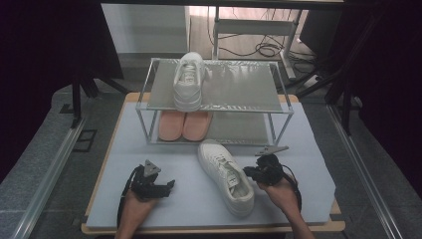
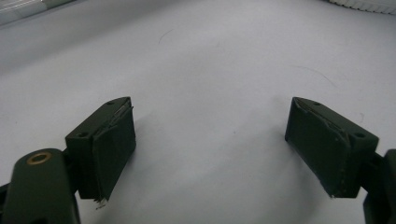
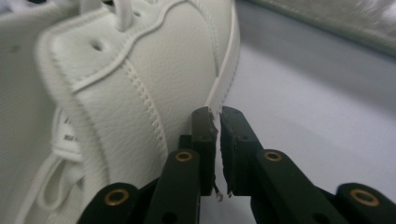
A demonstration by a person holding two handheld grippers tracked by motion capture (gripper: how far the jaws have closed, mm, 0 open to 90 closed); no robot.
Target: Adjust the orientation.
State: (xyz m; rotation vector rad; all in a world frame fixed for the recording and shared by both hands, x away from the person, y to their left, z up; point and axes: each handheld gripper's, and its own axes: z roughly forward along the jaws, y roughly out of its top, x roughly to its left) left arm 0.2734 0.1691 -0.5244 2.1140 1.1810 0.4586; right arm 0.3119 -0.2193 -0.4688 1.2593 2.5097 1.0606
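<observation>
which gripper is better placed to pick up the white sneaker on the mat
Probably the right gripper: its nearly shut jaws sit against the sneaker. The left gripper is open over bare mat, farther off.

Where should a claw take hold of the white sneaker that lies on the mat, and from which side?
Probably at the heel collar of the white sneaker, from the person's near side. Its heel end points toward the person and its opening faces up, so one jaw could go inside and one outside. The right claw, jaws nearly together, sits beside it; the left claw is open.
</observation>
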